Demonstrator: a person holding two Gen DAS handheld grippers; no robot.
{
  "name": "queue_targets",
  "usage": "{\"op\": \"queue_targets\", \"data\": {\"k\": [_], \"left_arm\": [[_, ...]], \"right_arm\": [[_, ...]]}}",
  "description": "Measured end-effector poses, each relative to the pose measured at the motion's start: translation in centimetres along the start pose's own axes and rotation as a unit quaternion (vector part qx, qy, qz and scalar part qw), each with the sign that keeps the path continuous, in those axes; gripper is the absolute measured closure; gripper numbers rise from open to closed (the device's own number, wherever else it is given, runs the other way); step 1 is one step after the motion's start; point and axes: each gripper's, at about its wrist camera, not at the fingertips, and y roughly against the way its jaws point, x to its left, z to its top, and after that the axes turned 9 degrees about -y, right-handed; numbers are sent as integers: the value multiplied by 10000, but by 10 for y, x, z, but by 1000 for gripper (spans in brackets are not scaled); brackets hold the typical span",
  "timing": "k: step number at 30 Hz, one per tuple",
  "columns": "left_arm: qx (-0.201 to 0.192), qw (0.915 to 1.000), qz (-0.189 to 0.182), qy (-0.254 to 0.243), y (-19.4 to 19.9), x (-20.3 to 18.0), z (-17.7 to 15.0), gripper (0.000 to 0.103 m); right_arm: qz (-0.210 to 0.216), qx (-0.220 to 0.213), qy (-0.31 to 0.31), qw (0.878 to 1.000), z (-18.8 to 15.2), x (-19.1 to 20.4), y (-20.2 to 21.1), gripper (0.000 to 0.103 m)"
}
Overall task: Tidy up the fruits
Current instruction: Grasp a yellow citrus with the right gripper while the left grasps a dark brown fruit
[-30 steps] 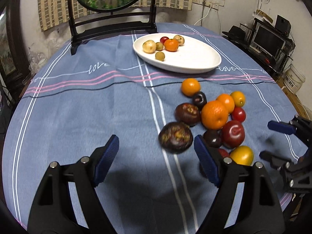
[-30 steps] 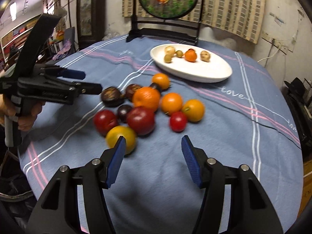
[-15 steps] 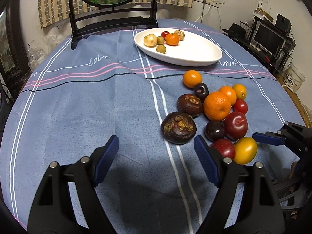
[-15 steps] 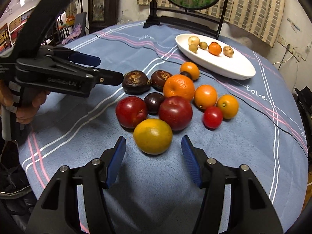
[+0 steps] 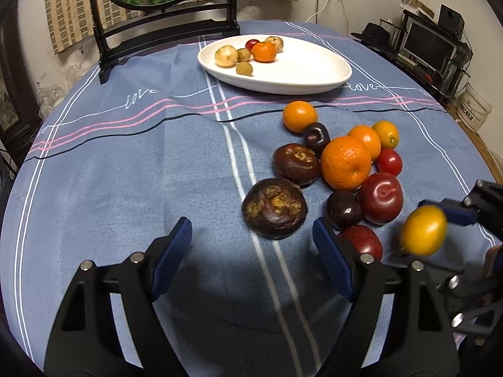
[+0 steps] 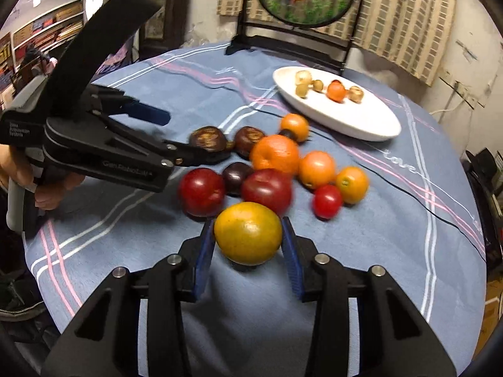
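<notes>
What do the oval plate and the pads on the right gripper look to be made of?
Oval plate: likely glazed ceramic, possibly melamine; plain white, smooth, with a soft sheen. Pads on the right gripper: probably ribbed rubber or soft plastic, matte blue with fine ridges, on black hard-plastic jaws closed on the yellow fruit.

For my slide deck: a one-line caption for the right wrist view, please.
Right gripper closed on a yellow-orange fruit before the loose fruit pile, white plate beyond.

the blue striped tablecloth (image 5: pixel 125 172) looks like soft matt cloth, and the white oval plate (image 5: pixel 314 72) like smooth glossy ceramic. the round yellow-orange fruit (image 6: pixel 248 234) has smooth, faintly shiny skin; the wrinkled dark brown fruit (image 5: pixel 274 208) looks rough and dull.
</notes>
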Motion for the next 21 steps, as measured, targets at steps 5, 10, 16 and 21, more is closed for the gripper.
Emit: {"op": "queue_targets", "data": {"k": [5, 10, 16, 21], "left_arm": [[-21, 10000, 25, 71, -6, -6, 6, 26], [108, 9992, -325, 215, -19, -3, 9, 56], [137, 9996, -211, 100, -16, -6, 11, 57], [-33, 9998, -172, 83, -3, -3, 21, 57]], "right_arm": [[-149, -6, -300, 9994, -5, -25, 3, 61], [-122, -24, -422, 9990, -8, -34, 4, 61], [-139, -124, -460, 9988, -4, -41, 9, 61], [-238, -323, -501, 9979, 8, -53, 19, 61]]}}
